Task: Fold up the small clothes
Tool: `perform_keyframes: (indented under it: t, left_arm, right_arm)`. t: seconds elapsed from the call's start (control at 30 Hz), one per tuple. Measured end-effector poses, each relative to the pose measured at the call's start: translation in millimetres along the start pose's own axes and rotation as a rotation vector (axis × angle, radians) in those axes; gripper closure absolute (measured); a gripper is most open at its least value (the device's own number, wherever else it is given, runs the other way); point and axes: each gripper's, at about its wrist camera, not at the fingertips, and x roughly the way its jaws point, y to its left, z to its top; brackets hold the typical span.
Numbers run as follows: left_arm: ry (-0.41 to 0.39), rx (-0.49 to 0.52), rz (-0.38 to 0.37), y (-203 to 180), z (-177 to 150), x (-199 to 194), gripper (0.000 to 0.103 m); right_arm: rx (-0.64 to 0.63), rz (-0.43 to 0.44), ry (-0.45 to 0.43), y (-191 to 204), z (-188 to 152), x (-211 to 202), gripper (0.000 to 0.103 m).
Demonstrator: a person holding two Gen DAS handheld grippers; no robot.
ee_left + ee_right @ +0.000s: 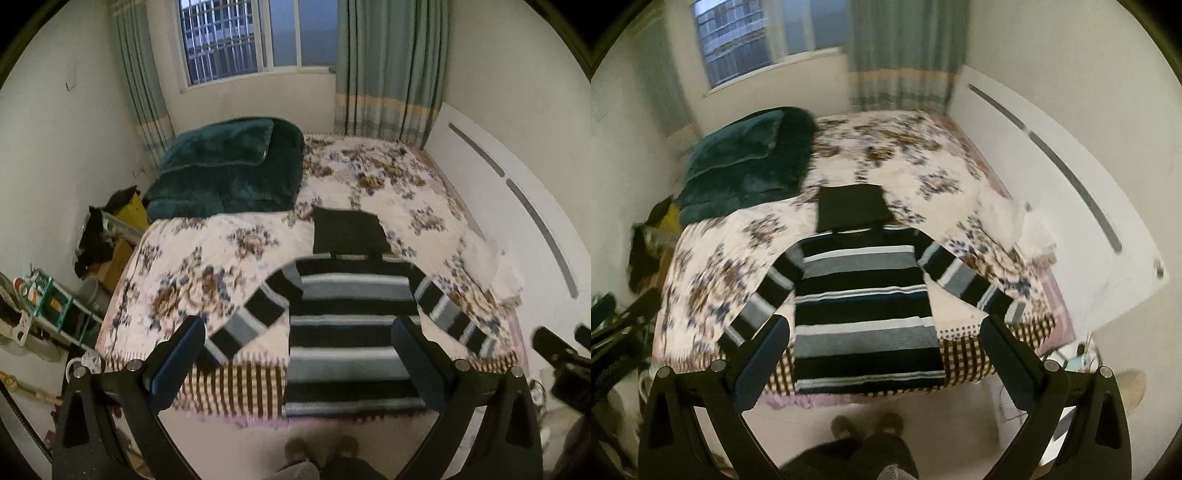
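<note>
A striped sweater (351, 332) in black, grey and white lies flat on the bed (207, 258), sleeves spread to both sides, hem at the near edge. It also shows in the right wrist view (864, 306). A folded black garment (347, 230) lies just beyond its collar, also seen from the right (849, 210). My left gripper (299, 354) is open and empty, held above the hem. My right gripper (886, 350) is open and empty, held above the near edge of the bed; its body shows in the left wrist view (565, 362) at the far right.
A dark green folded quilt (229, 170) fills the far left of the bed. White cloth (491, 269) lies at the right edge by a white headboard (517, 177). Shelves and clutter (55, 306) stand left of the bed. The person's feet (321, 450) are below.
</note>
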Motion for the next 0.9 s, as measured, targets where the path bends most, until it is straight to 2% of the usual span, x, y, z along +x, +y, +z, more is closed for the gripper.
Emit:
perform_keyframes:
  t: [0.13, 0.2, 0.3, 0.33, 0.47, 0.63, 0.73, 0.8, 0.9]
  left_arm:
    - [-0.010, 0.017, 0.042, -22, 9, 60, 0.000]
    - [-0.004, 0.023, 0.034, -36, 14, 91, 0.000]
    - [0.030, 0.025, 0.051, -62, 17, 145, 0.000]
    - [0.046, 0.027, 0.069, -76, 18, 173, 0.000]
    - [0.124, 0.050, 0.131, -125, 11, 262, 0.000]
    - [0.257, 0.052, 0.153, -169, -17, 364, 0.000]
    - [0.338, 0.079, 0.185, -193, -41, 420, 0.000]
    - [0.385, 0.089, 0.199, -204, -57, 453, 0.000]
    - [0.438, 0.092, 0.200, -214, -76, 490, 0.000]
  right_arm:
    - [0.160, -0.065, 0.060, -58, 6, 72, 0.000]
    - [0.237, -0.117, 0.094, -98, 6, 117, 0.000]
    - [0.338, -0.191, 0.150, -162, 3, 190, 0.000]
    - [0.370, -0.211, 0.178, -185, 1, 217, 0.000]
    - [0.515, -0.223, 0.251, -278, -13, 324, 0.000]
    - [0.695, -0.257, 0.337, -380, -52, 464, 0.000]
    - [0.820, -0.268, 0.394, -421, -85, 528, 0.001]
    - [0.919, -0.261, 0.446, -441, -109, 563, 0.005]
    - [1.086, -0.251, 0.463, -466, -145, 594, 0.005]
